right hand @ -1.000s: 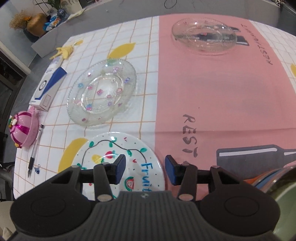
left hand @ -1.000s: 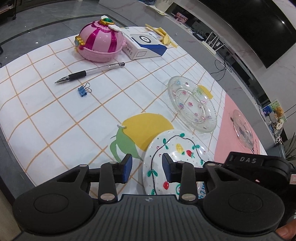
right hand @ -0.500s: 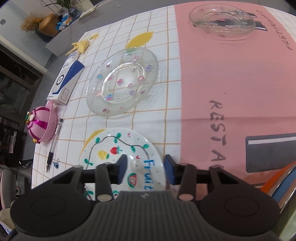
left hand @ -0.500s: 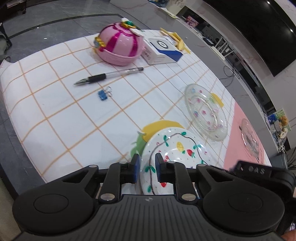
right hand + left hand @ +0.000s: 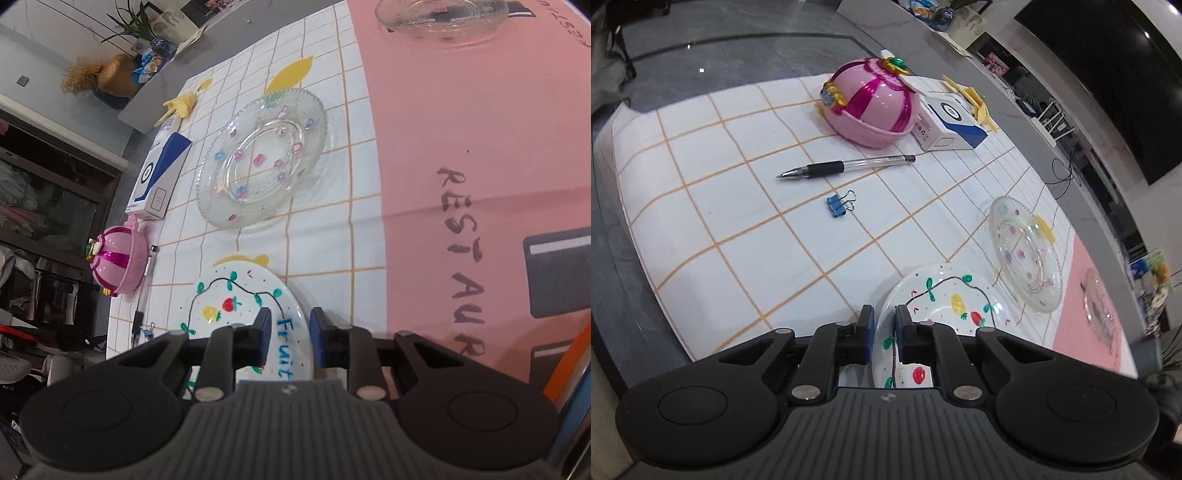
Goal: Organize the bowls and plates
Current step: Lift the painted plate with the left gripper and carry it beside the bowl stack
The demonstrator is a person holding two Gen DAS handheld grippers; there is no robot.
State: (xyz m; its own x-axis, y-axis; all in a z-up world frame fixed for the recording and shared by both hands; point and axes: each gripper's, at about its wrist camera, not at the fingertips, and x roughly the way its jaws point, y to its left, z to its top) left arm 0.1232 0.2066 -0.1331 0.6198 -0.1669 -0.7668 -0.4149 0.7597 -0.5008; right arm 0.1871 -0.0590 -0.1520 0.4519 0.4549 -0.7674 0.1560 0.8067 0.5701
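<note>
The white painted plate (image 5: 945, 306) — fruit drawings, a leafy black vine and the blue word "Fruit" — lies at the near edge of the tabletop (image 5: 746, 240), on the white checked cloth just beside the pink one. The left gripper (image 5: 884, 332) has just been closing, and its blue pads now sit almost together with the plate's left rim pinched between them. The right gripper (image 5: 288, 332) has also been closing; its jaws straddle the plate's right rim by the lettering with a gap left — whether the pads press on it I cannot tell. Beyond the painted plate lies a clear glass plate (image 5: 264, 164) with coloured dots, and farther off, on the pink cloth, a clear glass bowl (image 5: 443, 14). Well apart on the checked cloth lie a blue binder clip (image 5: 840, 203), a pen (image 5: 846, 168), a pink domed case (image 5: 870, 103) and a white-and-blue box (image 5: 947, 123).
</note>
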